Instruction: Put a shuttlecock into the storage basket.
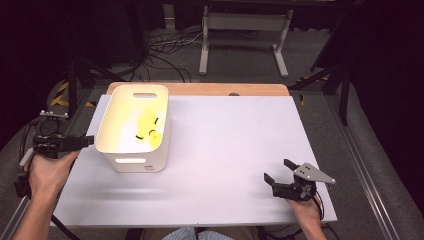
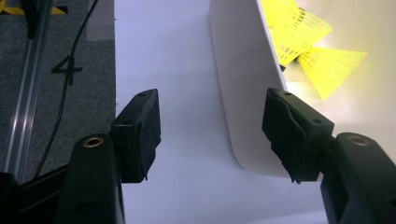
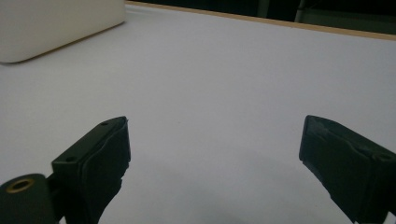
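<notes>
2 yellow shuttlecocks (image 1: 149,127) lie inside the white bin (image 1: 112,132).

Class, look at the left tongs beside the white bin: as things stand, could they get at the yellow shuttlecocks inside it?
Probably yes: the left tongs are open at the white bin, whose top is uncovered above the yellow shuttlecocks; they must go over its wall.

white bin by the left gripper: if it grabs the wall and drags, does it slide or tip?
Likely slides: the white bin looks like thin plastic on smooth table, holding only yellow shuttlecocks. Its height means a grip at the rim could tip it. The left gripper straddles the wall, open.
</notes>
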